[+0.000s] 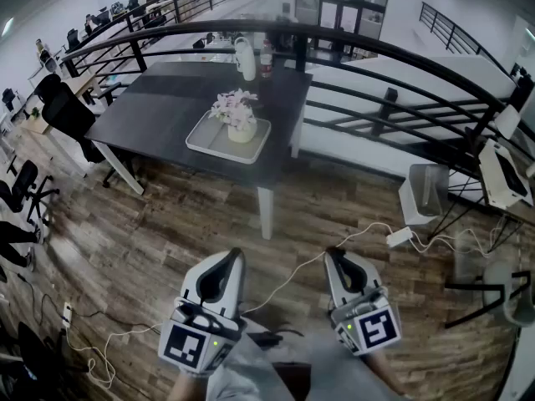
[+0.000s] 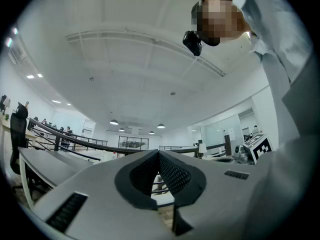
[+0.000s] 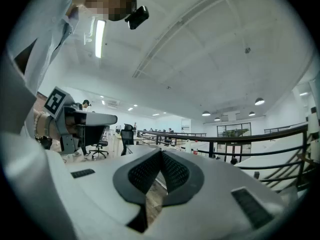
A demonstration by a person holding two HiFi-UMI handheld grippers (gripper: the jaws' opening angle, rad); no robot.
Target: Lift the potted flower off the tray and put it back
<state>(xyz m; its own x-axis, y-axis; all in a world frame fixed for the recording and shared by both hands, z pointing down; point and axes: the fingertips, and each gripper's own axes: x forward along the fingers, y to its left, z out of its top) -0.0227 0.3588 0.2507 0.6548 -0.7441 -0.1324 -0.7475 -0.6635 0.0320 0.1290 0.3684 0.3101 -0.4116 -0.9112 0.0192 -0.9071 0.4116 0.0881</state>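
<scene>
Head view: potted flower (image 1: pixel 238 114) stood on tray (image 1: pixel 203 144) on dark desk (image 1: pixel 150 107), well apart from L gripper (image 1: pixel 233 257) & R gripper (image 1: pixel 335 257), both over wood floor (image 1: pixel 125 249). L gripper view: jaws pressed together, nothing btwn. R gripper view: jaws together too, empty.

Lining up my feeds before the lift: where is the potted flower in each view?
Head view: potted flower upper centre, on the tray on the dark table.
Left gripper view: not in it.
Right gripper view: not in it.
Shared landmark: the curved black railing, in all three.
</scene>
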